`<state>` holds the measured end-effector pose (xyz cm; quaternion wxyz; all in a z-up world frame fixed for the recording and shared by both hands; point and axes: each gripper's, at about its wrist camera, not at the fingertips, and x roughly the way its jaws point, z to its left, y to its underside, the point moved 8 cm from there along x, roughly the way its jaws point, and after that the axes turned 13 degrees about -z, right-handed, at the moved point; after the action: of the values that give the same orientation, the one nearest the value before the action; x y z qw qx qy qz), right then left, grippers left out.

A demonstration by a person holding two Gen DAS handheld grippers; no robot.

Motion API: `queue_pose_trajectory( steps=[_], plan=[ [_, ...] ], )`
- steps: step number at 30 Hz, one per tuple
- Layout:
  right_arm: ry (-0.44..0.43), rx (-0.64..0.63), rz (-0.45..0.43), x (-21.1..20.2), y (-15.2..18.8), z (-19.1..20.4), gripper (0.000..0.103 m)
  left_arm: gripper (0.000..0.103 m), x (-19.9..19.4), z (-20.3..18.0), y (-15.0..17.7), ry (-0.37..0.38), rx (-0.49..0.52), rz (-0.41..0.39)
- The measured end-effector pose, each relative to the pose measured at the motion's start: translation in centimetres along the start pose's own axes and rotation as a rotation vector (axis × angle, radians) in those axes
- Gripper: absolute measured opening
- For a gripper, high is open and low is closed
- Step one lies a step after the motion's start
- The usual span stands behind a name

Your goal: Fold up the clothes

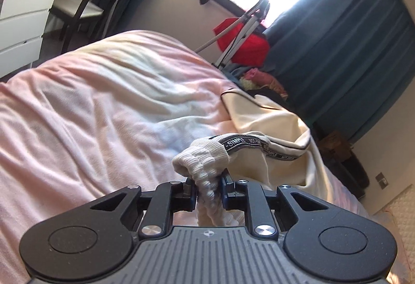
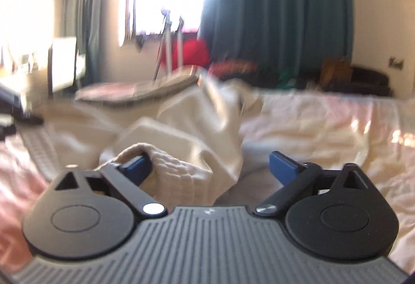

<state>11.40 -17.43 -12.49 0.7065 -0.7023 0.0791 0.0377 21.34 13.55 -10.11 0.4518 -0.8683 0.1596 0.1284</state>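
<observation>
On a pink-sheeted bed point(image 1: 90, 107) beneath teal curtains point(image 1: 345, 50), my left gripper point(image 1: 207, 189) pinches the ribbed cuff of a cream garment point(image 1: 269, 125) crumpled at 2 o'clock; my right gripper point(image 2: 211, 167) gapes wide.

Cream garment point(image 1: 272, 128) (black lettered tape trim), pink bedsheet point(image 1: 90, 102), teal curtains point(image 1: 350, 50).
</observation>
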Motion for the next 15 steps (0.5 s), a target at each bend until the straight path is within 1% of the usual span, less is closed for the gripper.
queue_pose_trajectory(
  steps=[1,4,6,7,8,9,10,13,15],
  plan=[
    [-0.002,0.014,0.035,0.2,0.5,0.0,0.067,0.020,0.2,0.2,0.1,-0.004,-0.006,0.004],
    [-0.008,0.058,0.140,0.6,2.1,0.1,0.057,0.022,0.6,0.8,0.3,-0.014,-0.011,0.014],
    [-0.013,0.086,0.210,0.9,3.1,0.2,0.057,0.023,0.8,1.0,0.2,-0.020,-0.008,0.017],
    [-0.015,0.100,0.244,1.0,3.6,0.3,0.052,0.024,0.9,1.0,0.2,-0.019,-0.005,0.016],
    [-0.021,0.107,0.248,1.0,3.5,0.3,0.044,0.024,0.8,0.9,0.1,-0.013,-0.001,0.012],
    [-0.028,0.114,0.251,1.1,3.4,0.4,0.020,0.024,0.8,0.8,0.0,-0.007,0.004,0.007],
    [-0.034,0.120,0.254,1.1,3.3,0.4,0.020,0.024,0.7,0.6,0.0,-0.002,0.005,0.002],
    [-0.058,0.089,0.179,-0.5,1.0,1.0,0.020,0.024,0.2,0.2,-0.1,0.010,0.003,-0.011],
    [-0.079,0.085,0.130,-1.7,-0.6,1.1,0.020,0.024,-0.5,-0.4,-0.4,0.031,0.022,-0.031]
  ],
)
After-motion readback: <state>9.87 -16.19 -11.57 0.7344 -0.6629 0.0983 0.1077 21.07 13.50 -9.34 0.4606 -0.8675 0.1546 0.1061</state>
